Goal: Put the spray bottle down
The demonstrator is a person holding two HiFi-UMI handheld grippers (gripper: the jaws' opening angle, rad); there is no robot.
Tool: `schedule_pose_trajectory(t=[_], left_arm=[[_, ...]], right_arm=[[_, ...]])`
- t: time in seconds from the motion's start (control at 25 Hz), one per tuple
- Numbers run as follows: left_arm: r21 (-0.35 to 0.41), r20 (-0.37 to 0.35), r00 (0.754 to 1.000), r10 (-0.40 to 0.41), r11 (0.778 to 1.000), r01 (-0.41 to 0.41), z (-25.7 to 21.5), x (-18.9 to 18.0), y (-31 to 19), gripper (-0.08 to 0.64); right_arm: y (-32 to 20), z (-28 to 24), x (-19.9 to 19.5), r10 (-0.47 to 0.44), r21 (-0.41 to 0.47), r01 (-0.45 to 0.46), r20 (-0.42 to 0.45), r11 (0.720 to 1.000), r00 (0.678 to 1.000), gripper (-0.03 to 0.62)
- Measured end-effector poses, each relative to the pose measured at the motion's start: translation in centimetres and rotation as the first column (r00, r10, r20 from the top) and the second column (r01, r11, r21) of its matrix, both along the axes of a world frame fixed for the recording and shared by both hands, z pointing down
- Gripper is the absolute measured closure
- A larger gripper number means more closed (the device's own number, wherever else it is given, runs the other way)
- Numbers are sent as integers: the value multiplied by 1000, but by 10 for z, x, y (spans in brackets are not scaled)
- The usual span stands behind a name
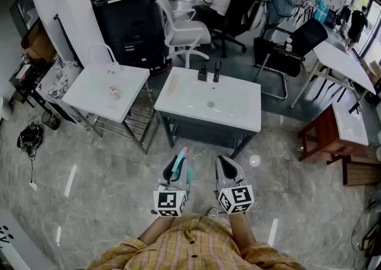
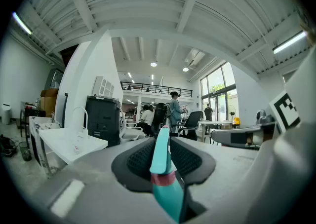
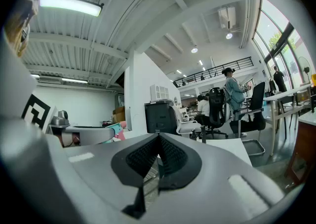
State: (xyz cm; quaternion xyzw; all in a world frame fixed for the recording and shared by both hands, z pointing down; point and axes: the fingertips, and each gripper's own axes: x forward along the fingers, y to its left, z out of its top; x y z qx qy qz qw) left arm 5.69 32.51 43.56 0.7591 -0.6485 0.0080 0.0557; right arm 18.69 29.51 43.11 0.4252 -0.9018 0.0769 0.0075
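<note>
Item: spray bottle (image 2: 166,188), teal plastic with a pink band. Held out in front of the body, above the floor, well short of the white table (image 1: 178,110) with the sink. Pinched edge-on between the pads of the left claw (image 1: 177,166), with the thin teal end poking out past the tips. Right claw (image 3: 158,144): pressed together, holds nothing, level beside the left. Handling, by judgement: probably light, stiff and smooth, so liable to slip or pivot in so narrow a pinch. Fill level not visible. Best gripped across the narrow part near the pink band. Needs its base set flat on the table before letting go.
</note>
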Motion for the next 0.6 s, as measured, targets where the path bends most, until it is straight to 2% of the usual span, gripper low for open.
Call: schedule_pose_trajectory(t=[0.32, 0.6], left_arm=[[10, -10, 1000, 20, 1000, -20, 2, -37, 8, 459], [28, -14, 998, 54, 998, -54, 1, -79, 14, 459]], right_arm=[[6, 2, -34, 30, -1, -30, 2, 1000, 1000, 594], [15, -5, -69, 70, 32, -71, 23, 997, 997, 592]])
